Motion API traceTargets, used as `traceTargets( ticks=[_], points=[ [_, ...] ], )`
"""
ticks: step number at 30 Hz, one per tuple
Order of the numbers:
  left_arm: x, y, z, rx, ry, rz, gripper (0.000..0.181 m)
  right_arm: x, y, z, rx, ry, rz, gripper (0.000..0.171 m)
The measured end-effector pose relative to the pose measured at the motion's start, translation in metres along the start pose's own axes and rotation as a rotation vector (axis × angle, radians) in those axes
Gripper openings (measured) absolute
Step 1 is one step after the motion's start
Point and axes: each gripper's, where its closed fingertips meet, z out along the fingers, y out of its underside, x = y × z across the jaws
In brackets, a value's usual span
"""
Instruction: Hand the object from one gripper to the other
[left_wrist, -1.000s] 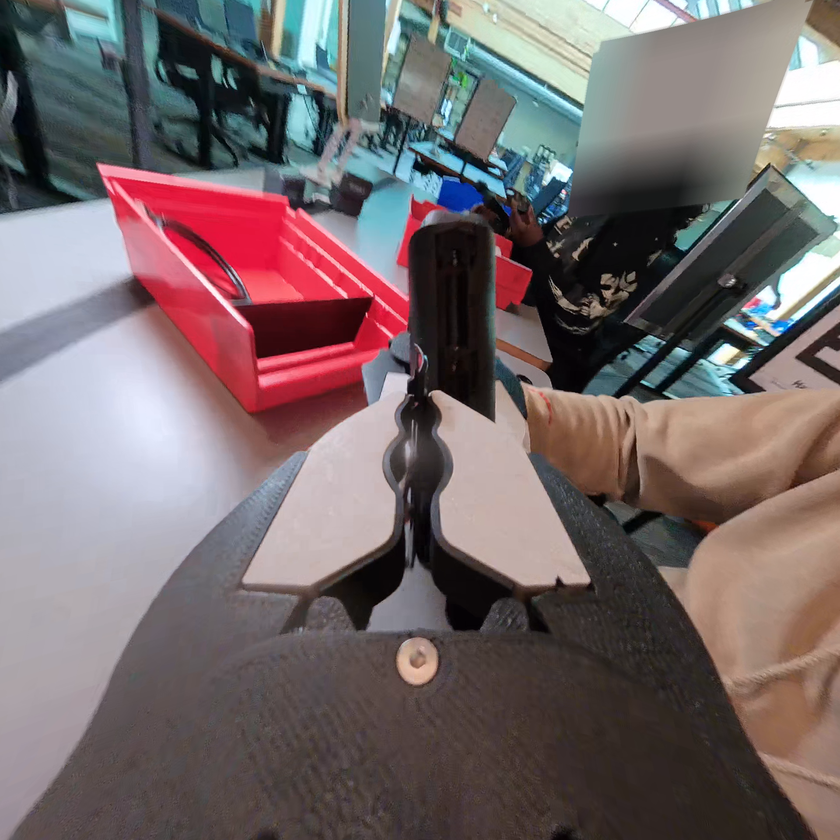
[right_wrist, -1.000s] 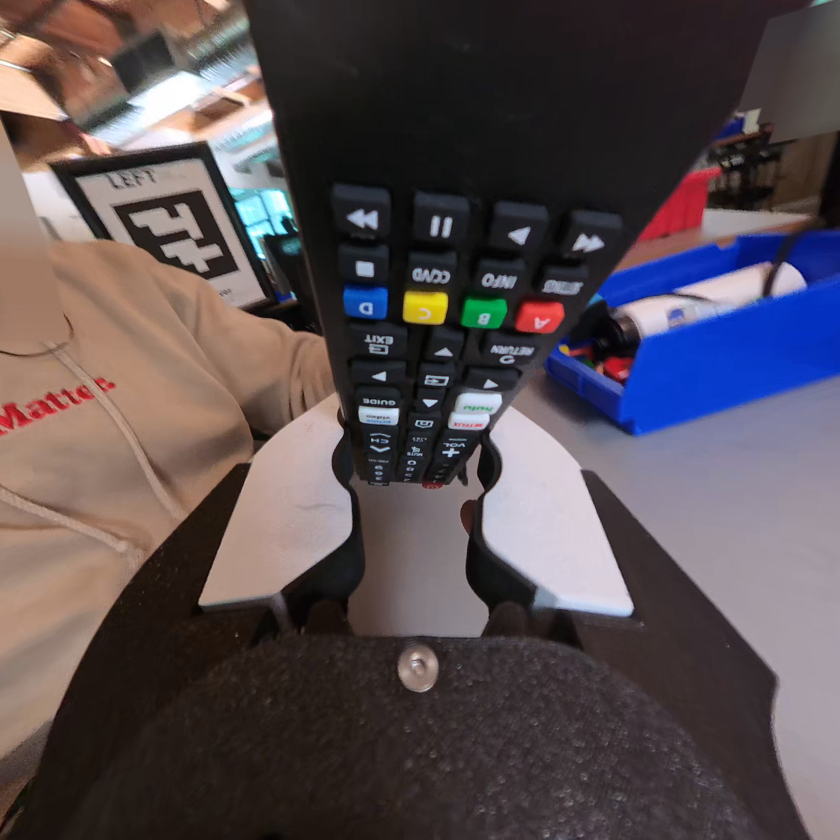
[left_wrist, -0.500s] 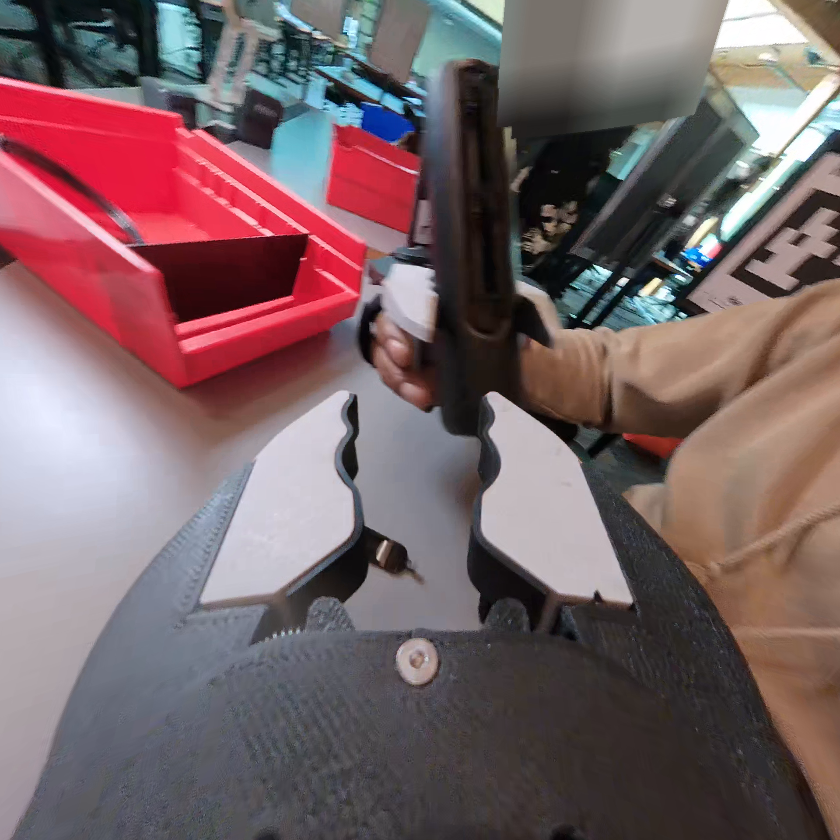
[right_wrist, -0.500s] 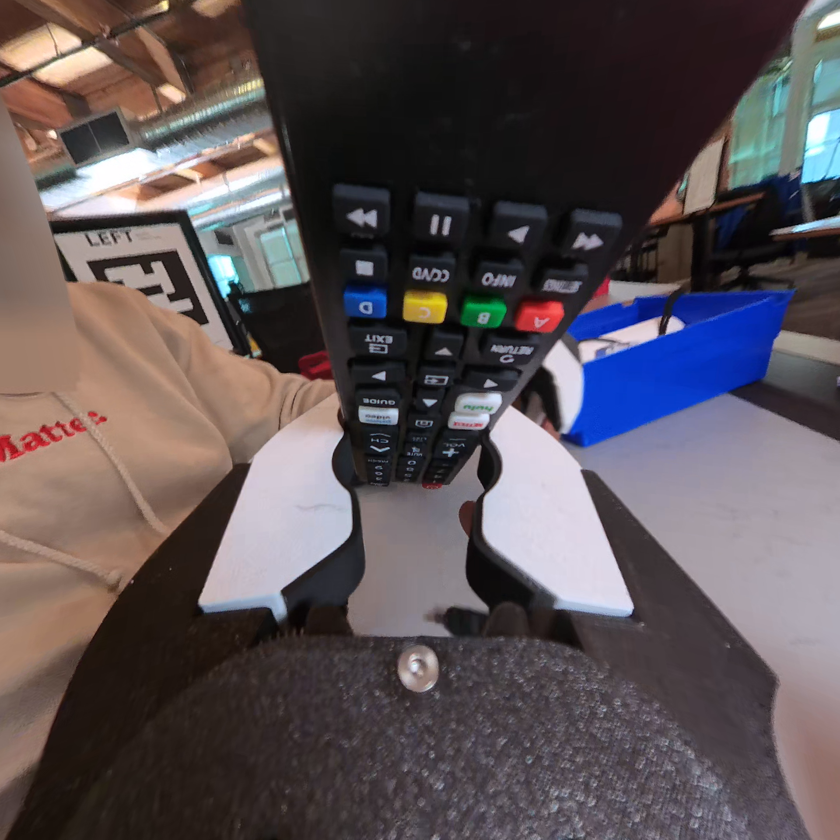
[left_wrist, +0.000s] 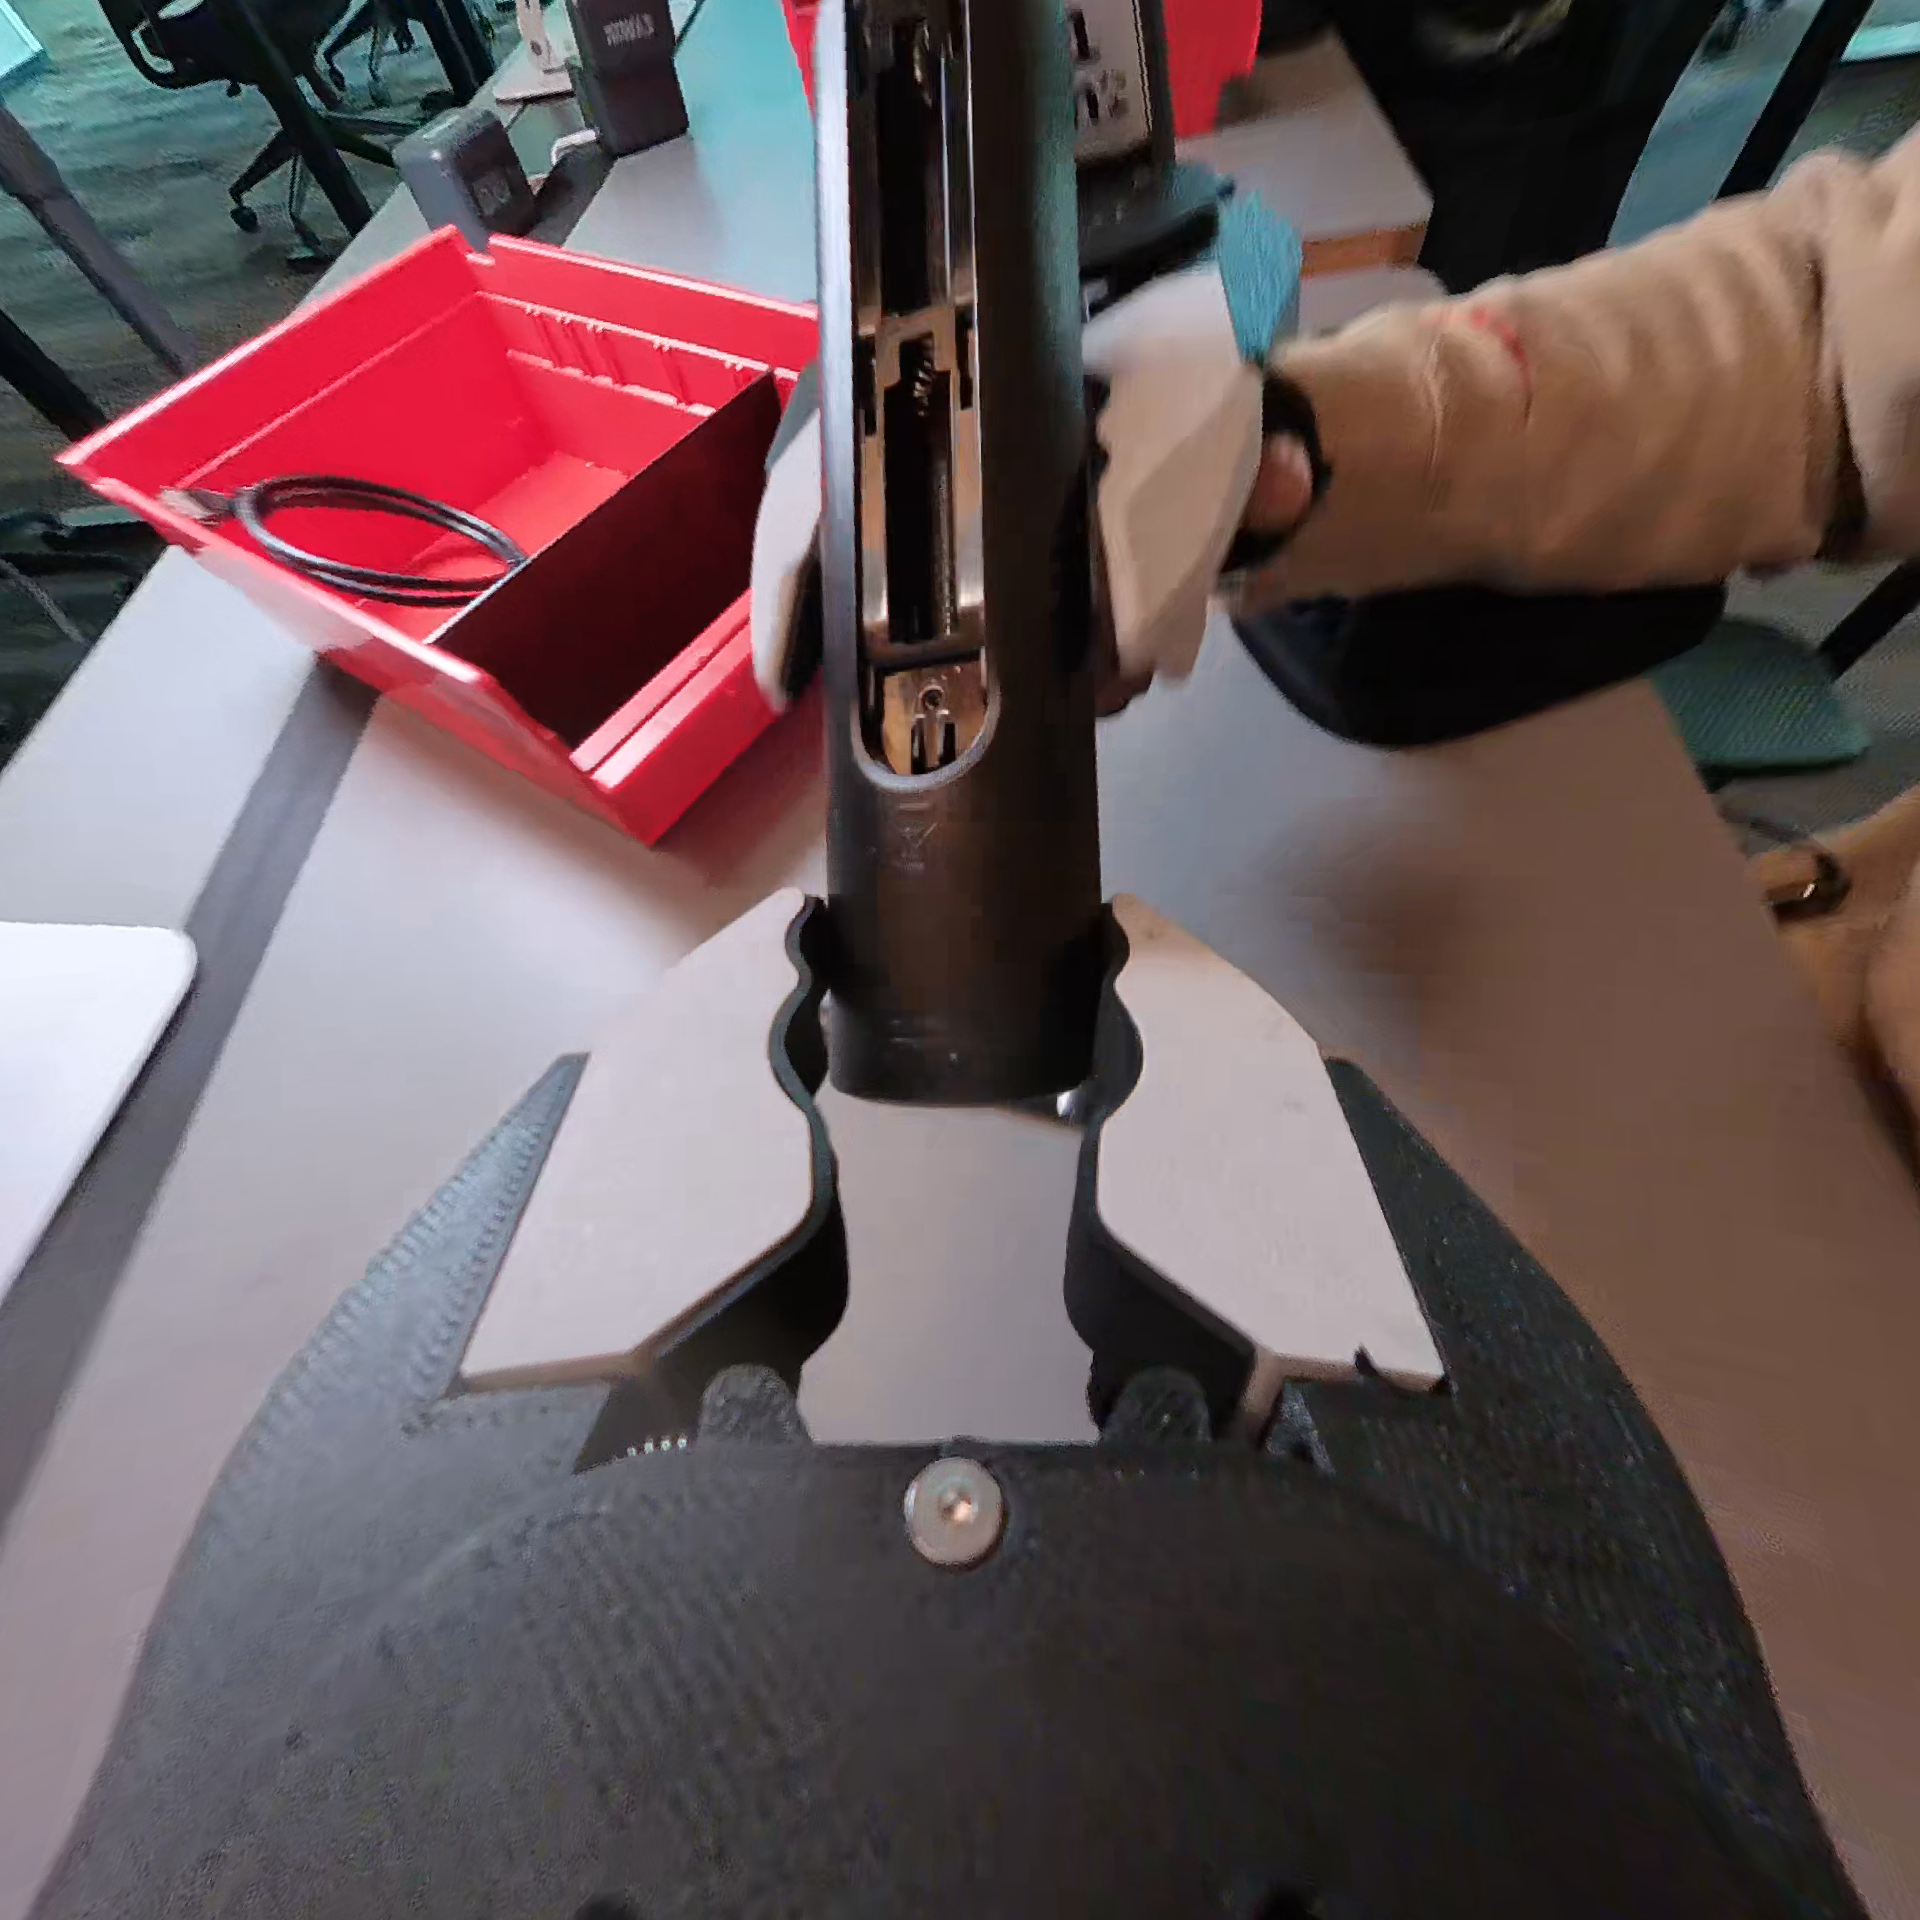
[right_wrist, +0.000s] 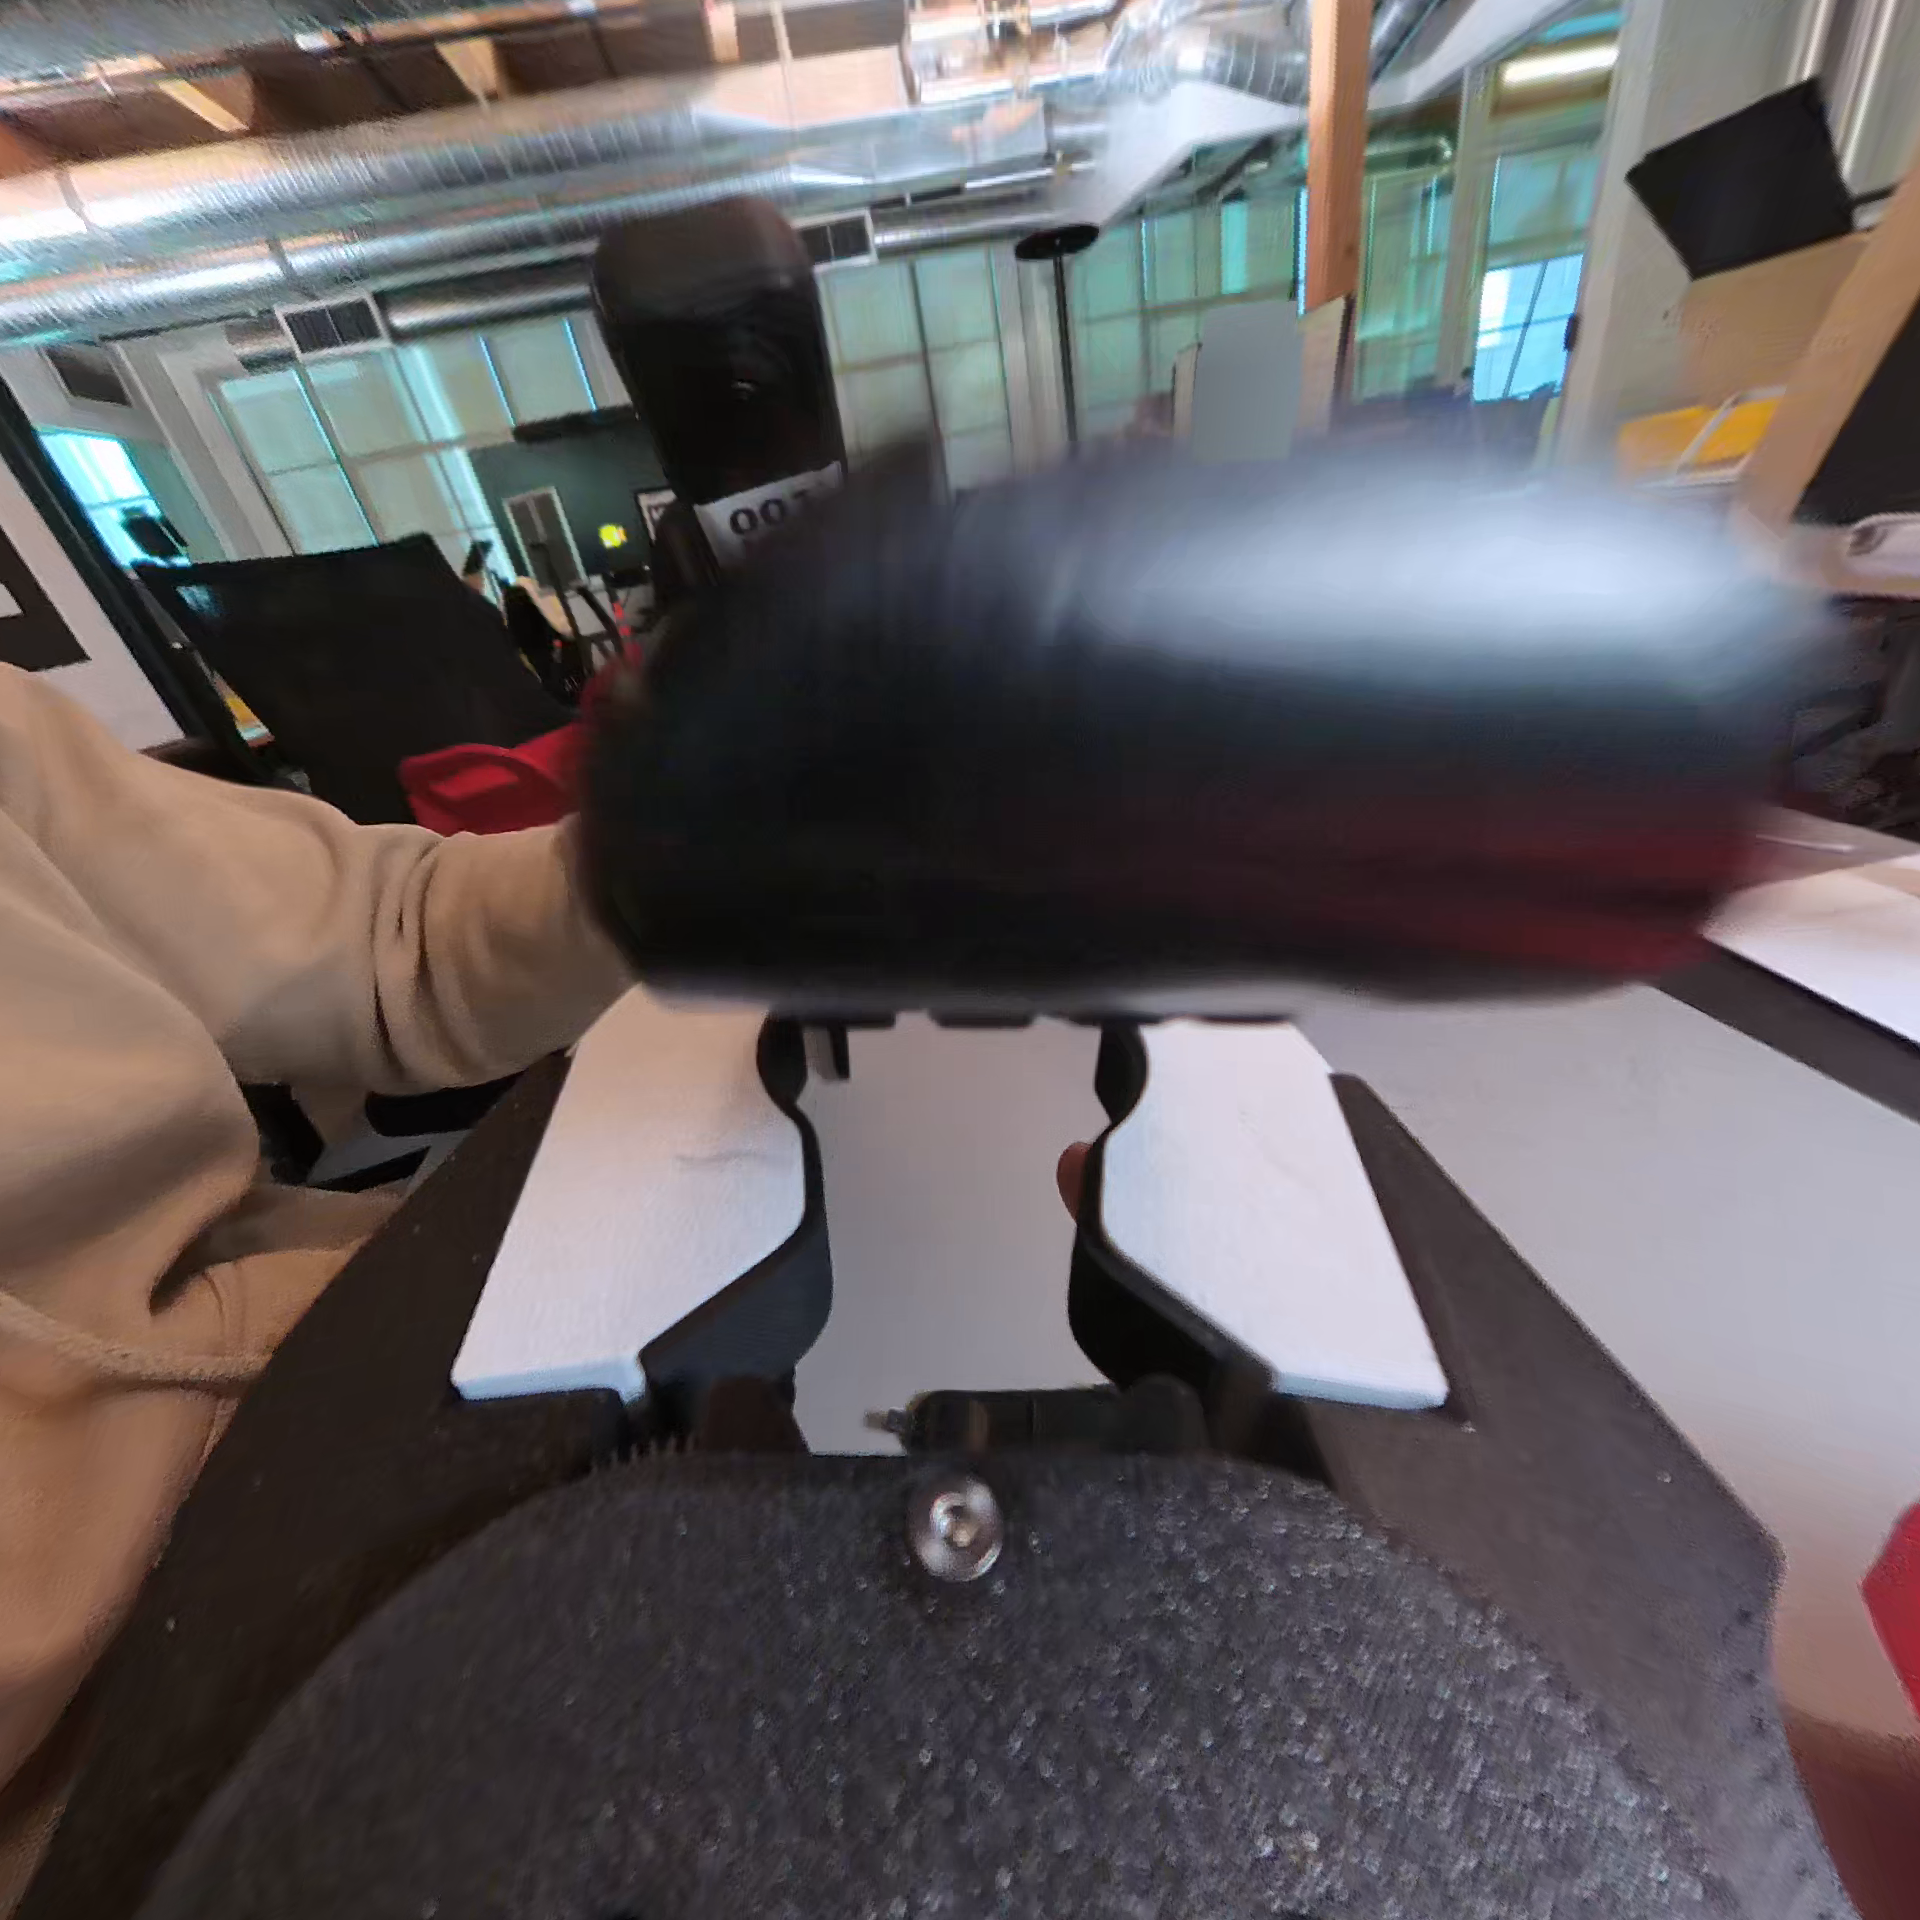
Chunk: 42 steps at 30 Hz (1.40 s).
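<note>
Left wrist view, left gripper (left_wrist: 961, 997) clamping glossy black remote (left_wrist: 956, 520), battery bay exposed; right gripper (right_wrist: 951, 1049) pinching it too, blurred.

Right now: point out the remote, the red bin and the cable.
remote (left_wrist: 961, 914), left wrist view, back of its body near the lower end
red bin (left_wrist: 634, 779), left wrist view, front wall
cable (left_wrist: 364, 509), left wrist view, black loop inside the bin
</note>
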Motion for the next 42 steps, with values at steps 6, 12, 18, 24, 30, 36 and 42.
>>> traceTargets(
  ticks=[6, 12, 18, 24, 30, 36, 42],
  points=[
    [-0.035, 0.024, -0.051, -0.207, -0.255, 0.220, 0.049, 0.012, -0.009, -0.019, 0.013, -0.050, 0.220, 0.052],
    [-0.044, 0.026, -0.058, -0.283, -0.367, 0.388, 0.049, 0.028, -0.004, -0.009, 0.108, -0.045, 0.622, 0.044],
    [-0.050, 0.030, -0.057, -0.260, -0.375, 0.386, 0.049, 0.039, -0.001, -0.009, 0.224, 0.015, 0.700, 0.022],
    [-0.050, 0.034, -0.047, -0.216, -0.348, 0.314, 0.049, 0.049, 0.007, -0.010, 0.257, 0.076, 0.756, 0.023],
    [-0.027, 0.024, -0.047, 0.155, -0.083, -0.262, 0.057, 0.040, -0.009, -0.015, 0.340, -0.019, 0.722, 0.022],
    [0.010, 0.026, -0.062, 0.526, 0.270, -0.830, 0.035, 0.022, -0.001, 0.001, 0.283, -0.113, 0.689, 0.022],
    [0.009, 0.033, -0.069, 0.595, 0.263, -0.909, 0.038, 0.016, 0.016, 0.011, 0.191, -0.096, 0.615, 0.022]
  ],
)
